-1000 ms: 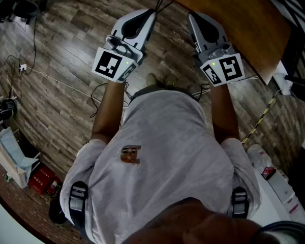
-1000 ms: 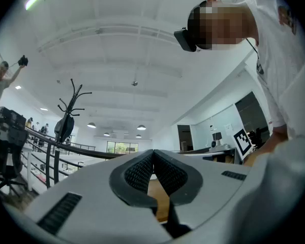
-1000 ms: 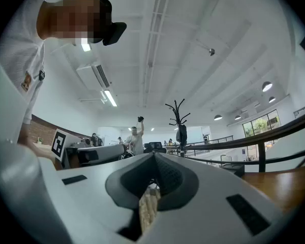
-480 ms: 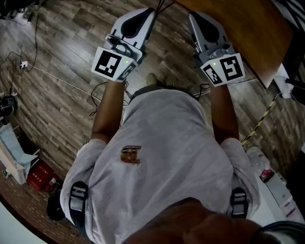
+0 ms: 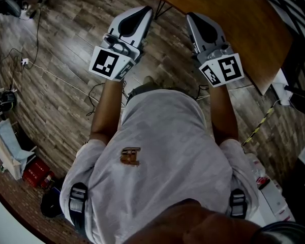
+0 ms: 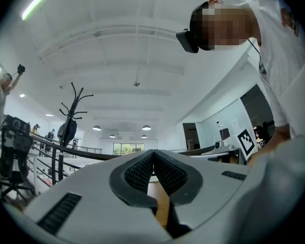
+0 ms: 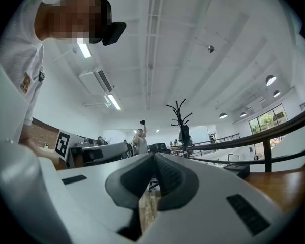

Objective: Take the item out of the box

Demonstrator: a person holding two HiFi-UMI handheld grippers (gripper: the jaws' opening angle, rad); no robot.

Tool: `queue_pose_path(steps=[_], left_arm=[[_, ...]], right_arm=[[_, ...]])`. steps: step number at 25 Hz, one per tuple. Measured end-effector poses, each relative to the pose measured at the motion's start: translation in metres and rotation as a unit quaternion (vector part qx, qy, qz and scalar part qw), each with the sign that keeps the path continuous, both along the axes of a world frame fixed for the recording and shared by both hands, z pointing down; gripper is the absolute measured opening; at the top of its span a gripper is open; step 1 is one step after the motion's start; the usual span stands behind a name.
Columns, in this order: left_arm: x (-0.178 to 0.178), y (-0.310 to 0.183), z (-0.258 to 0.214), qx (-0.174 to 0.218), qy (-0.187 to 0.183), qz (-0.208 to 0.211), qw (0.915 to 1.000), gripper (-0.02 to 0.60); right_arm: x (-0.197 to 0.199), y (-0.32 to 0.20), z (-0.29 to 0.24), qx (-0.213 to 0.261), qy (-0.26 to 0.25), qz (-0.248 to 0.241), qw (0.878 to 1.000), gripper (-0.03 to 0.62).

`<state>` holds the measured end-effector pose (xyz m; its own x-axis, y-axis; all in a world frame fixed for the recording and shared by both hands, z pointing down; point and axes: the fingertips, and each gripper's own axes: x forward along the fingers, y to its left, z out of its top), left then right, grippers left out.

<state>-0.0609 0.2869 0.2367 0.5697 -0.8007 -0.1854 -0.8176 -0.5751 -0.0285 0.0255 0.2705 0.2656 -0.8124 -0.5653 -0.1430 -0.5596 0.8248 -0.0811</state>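
Note:
No box or item shows in any view. In the head view I hold both grippers up in front of my chest, side by side, jaws pointing away from me. My left gripper (image 5: 145, 10) hangs over the wooden floor, and its jaws are closed together with nothing between them (image 6: 153, 154). My right gripper (image 5: 191, 17) sits beside the edge of a brown table (image 5: 239, 24); its dark ribbed pads (image 7: 165, 176) also meet with nothing held. Both gripper views look up at a white ceiling and my head.
Cables (image 5: 51, 78) trail over the plank floor at left. A red box (image 5: 36, 173) and a white bag (image 5: 7, 154) lie at the lower left. A coat stand (image 7: 182, 117) and a railing (image 7: 274, 131) stand beyond, with a person (image 7: 140, 138) in the distance.
Both grippers stay shut and nearly still. The left one has drifted slightly left and up in the head view.

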Motion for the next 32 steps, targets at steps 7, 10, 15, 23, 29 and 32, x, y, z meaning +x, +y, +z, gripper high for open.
queue_pose_path(steps=[7, 10, 15, 23, 29, 32], left_arm=[[0.018, -0.012, 0.006, 0.002, -0.007, -0.020, 0.9998, 0.020], [0.024, -0.016, 0.007, 0.001, -0.008, -0.023, 0.9997, 0.020], [0.025, -0.030, 0.007, 0.001, -0.009, -0.024, 0.9997, 0.020], [0.009, -0.076, 0.013, 0.004, -0.004, -0.017, 0.9998, 0.020], [-0.006, -0.134, 0.015, 0.007, -0.004, -0.007, 0.9999, 0.020], [-0.020, -0.164, 0.015, 0.008, -0.001, -0.002, 1.0000, 0.020]], right_arm=[[0.021, -0.014, 0.007, 0.003, -0.003, -0.016, 1.000, 0.031], [0.027, -0.017, 0.009, 0.001, -0.003, -0.018, 1.000, 0.031], [0.028, -0.032, 0.012, -0.001, -0.003, -0.018, 1.000, 0.031], [0.012, -0.076, 0.019, -0.004, 0.005, -0.011, 1.000, 0.031], [-0.002, -0.132, 0.022, -0.005, 0.011, -0.001, 1.000, 0.031], [-0.015, -0.161, 0.023, -0.007, 0.015, 0.007, 1.000, 0.031]])
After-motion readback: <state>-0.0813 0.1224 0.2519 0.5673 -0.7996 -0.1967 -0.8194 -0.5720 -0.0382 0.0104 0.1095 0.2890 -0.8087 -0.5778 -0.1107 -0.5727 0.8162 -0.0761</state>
